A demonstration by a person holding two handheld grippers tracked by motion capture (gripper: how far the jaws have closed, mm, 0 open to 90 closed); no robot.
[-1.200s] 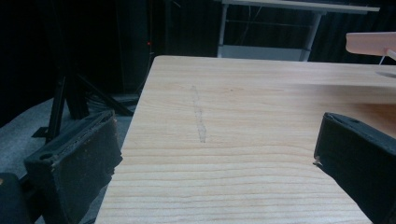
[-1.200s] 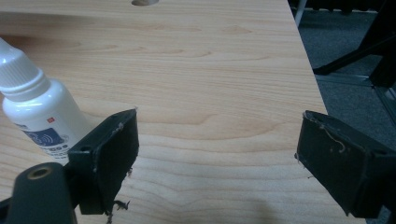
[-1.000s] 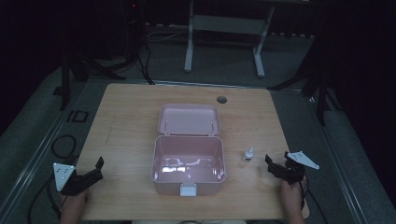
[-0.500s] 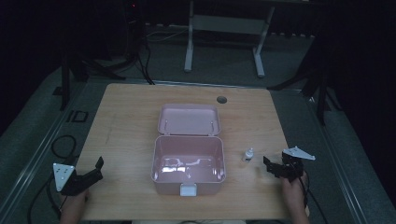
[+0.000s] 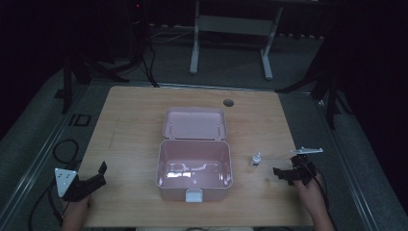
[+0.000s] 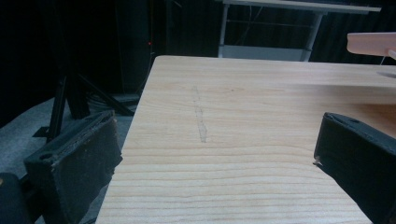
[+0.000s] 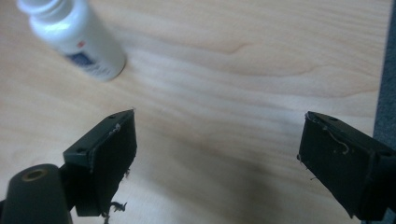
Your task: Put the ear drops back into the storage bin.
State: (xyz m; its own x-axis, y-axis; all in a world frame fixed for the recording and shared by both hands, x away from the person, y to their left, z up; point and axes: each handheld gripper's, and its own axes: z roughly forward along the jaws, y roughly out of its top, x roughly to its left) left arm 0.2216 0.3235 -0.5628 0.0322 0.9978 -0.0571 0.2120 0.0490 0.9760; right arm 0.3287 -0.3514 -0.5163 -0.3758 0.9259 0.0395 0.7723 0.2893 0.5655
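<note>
The small white bottle (image 5: pixel 256 159) stands upright on the wooden table (image 5: pixel 130 125), right of centre in the high view, just beside the right wall of the open pink box (image 5: pixel 195 166) but apart from it. In the right gripper view the bottle (image 7: pixel 77 35) sits in the upper left of the frame, tilted by the camera's angle, with a blue label and a small red mark on its side; it lies beyond the tips of the two black jaws and touches neither.

The right gripper (image 5: pixel 284 174) is at the lower right of the high view, held in a hand (image 5: pixel 308 187) that enters from the bottom edge, with its tips pointing left toward the bottle and a gap of bare wood between them. Its jaws have just been opening; they stand wide apart, with nothing between them except table surface.

The pink box occupies the middle of the high view. Its lid (image 5: pixel 195 123) is thrown back and lies toward the far side of the table, and a pale latch (image 5: pixel 194 195) shows on its near wall. Whether the interior holds anything cannot be told beyond a few glints on the floor of the box.

The left gripper (image 5: pixel 96 177) is at the lower left of the high view, near the table's corner, well apart from the box. In the left gripper view its jaws stand wide apart over bare wood, empty, with a corner of the pink box (image 6: pixel 371 43) at the upper right edge of the frame.
</note>
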